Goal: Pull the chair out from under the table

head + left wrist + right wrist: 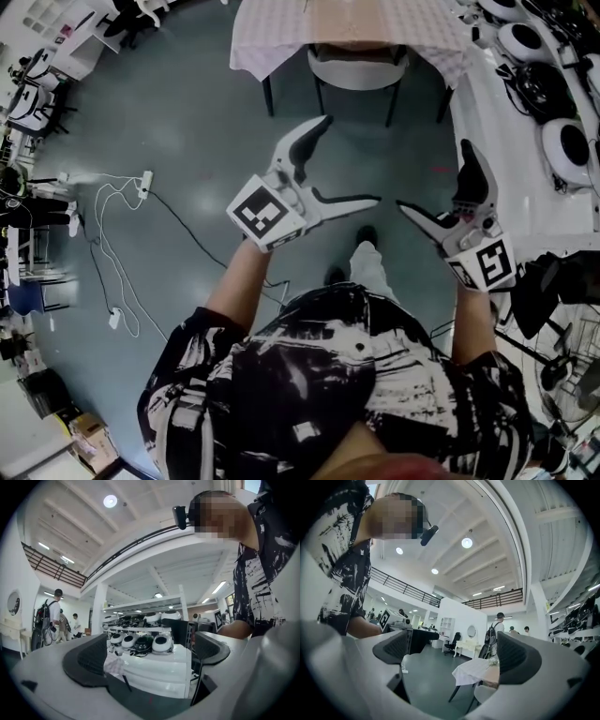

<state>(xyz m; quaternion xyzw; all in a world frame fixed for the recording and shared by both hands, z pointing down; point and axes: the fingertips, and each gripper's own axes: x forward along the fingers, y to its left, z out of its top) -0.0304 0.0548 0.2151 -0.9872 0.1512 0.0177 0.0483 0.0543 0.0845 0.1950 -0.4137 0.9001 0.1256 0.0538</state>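
While the chair (357,70) sits under the table (272,37), left claw (352,157) and right claw (432,173) hover gaping, angled inward

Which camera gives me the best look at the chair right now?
Head view: the chair shows its seat and legs, tucked under the table. The right gripper view catches only part of the chair; the left gripper view shows none of it.
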